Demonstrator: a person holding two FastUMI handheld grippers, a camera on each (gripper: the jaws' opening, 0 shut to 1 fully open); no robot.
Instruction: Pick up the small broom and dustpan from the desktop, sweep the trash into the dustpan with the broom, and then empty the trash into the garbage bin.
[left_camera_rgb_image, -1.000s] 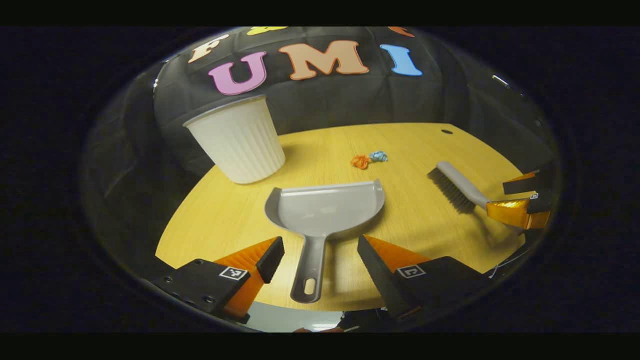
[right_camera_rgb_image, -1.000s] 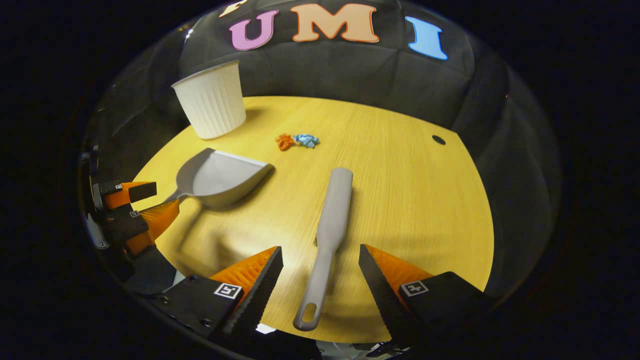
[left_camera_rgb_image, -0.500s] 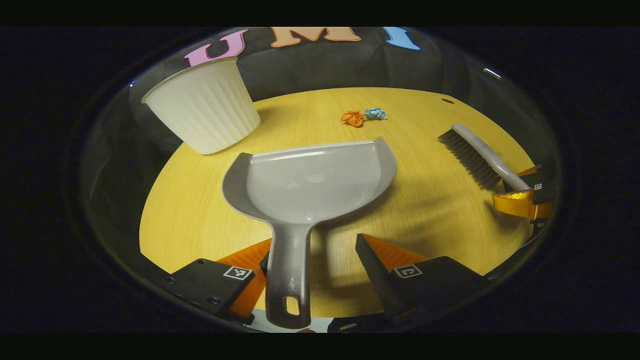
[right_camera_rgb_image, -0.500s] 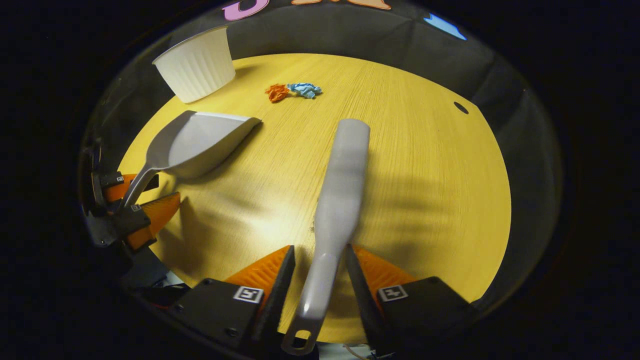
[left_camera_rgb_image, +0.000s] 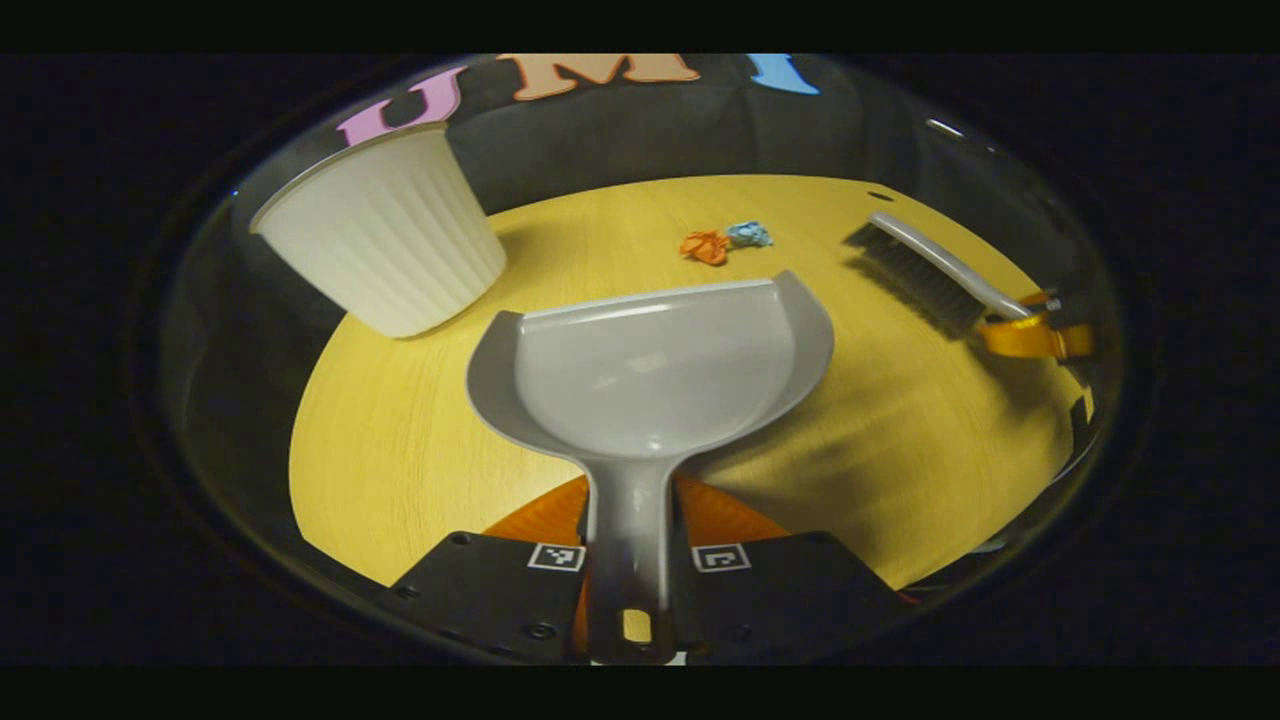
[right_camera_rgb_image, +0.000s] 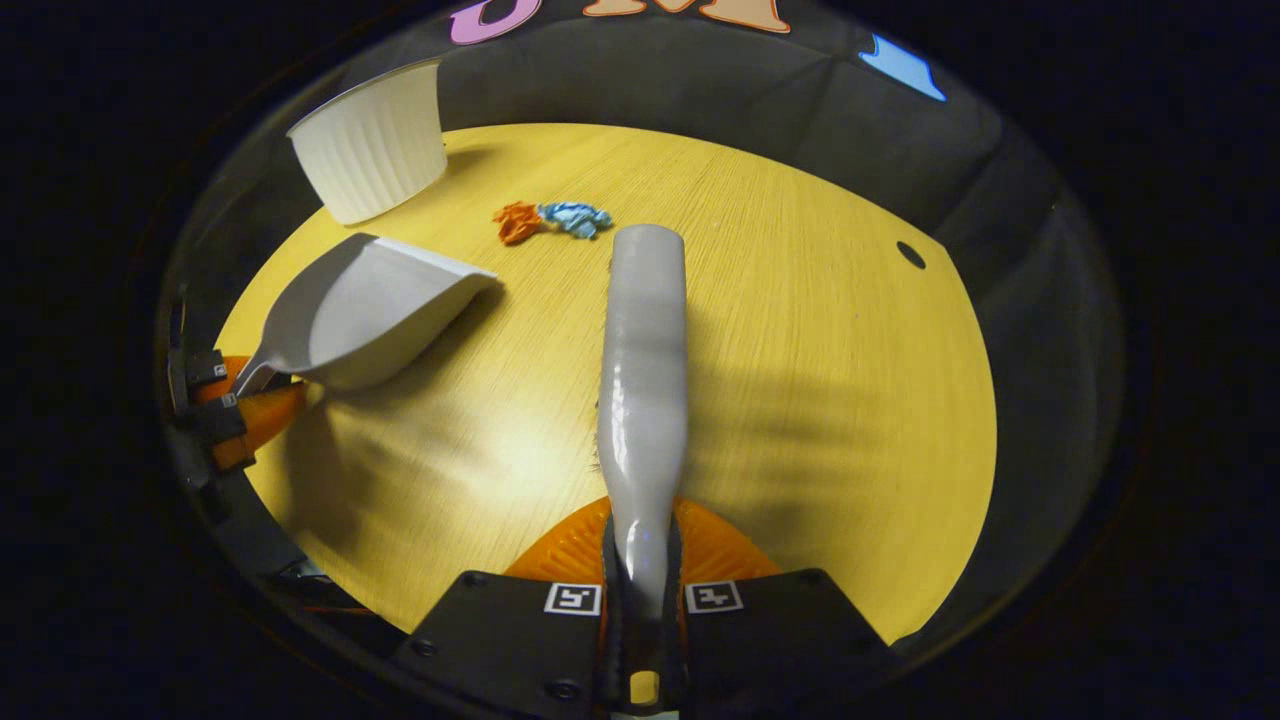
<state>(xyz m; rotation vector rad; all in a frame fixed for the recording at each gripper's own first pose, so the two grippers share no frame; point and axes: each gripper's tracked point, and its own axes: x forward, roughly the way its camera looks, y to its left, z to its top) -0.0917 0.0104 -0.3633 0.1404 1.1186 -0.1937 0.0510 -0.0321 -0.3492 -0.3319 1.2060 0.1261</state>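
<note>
I had the left gripper (left_camera_rgb_image: 630, 520) closed tight on the dustpan (left_camera_rgb_image: 650, 370) handle, both fingers pressed against it from either side, the pan reaching straight out ahead of the fingers with its open mouth facing away from me. Taking the dustpan as my marker: the white ribbed garbage bin (left_camera_rgb_image: 385, 245) stood just beyond it on the left, and the trash, an orange scrap (left_camera_rgb_image: 704, 245) and a blue scrap (left_camera_rgb_image: 748, 234) touching each other, lay on the wooden desktop (left_camera_rgb_image: 400, 430) a little past the pan's front lip.

My right gripper (right_camera_rgb_image: 640, 545) was clamped on the small broom (right_camera_rgb_image: 645, 370) handle, fingers pinching it on both sides, the broom's grey back running forward along the line of the fingers, tip pointing toward the scraps. From the left gripper view that broom sat to the right of the dustpan, bristles down and angled toward the desktop, with the right gripper at its handle end near the table edge. From the right gripper view the dustpan sat left of the broom, its front edge low to the desktop, handle angled back into the left gripper by the table's near-left rim.
</note>
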